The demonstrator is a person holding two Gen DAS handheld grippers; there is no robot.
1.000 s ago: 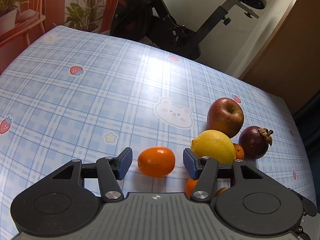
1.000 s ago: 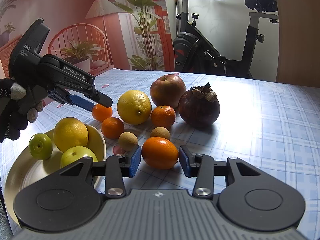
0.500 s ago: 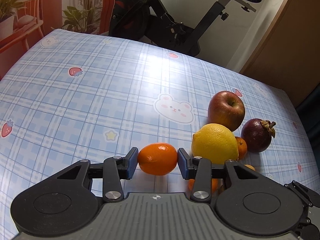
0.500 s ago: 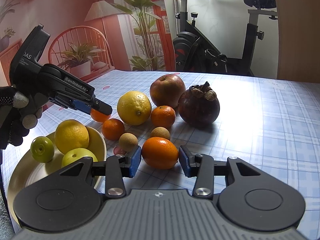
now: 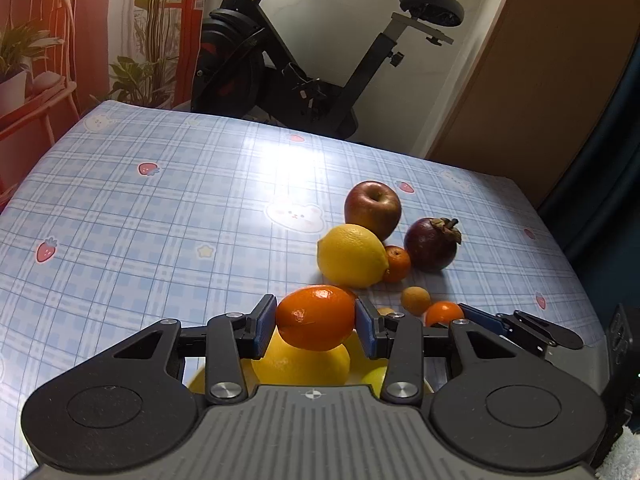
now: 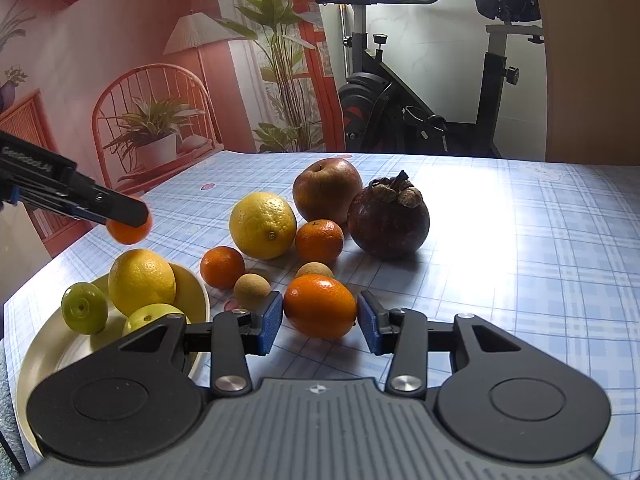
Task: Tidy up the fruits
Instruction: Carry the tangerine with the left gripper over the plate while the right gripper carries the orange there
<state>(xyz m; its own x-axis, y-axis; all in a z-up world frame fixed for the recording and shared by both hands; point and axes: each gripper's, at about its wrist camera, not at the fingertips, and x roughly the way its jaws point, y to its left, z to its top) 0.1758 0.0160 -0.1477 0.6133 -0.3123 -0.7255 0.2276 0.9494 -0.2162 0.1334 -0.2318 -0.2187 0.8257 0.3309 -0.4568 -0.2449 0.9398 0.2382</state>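
Left claw (image 5: 315,322) grips small orange (image 5: 316,317) above yellow bowl (image 6: 188,284); lower it into free spot beside lemon (image 6: 141,281), then release; right claw (image 6: 319,319) open astride second orange (image 6: 320,306) on worktop (image 6: 520,260).

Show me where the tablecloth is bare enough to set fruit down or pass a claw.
Free: the wide stretch of tablecloth left of the lemon and apple, and the stretch right of the mangosteen. Crowded: the gap between the plate and lemon, filled with small oranges and brown fruits.
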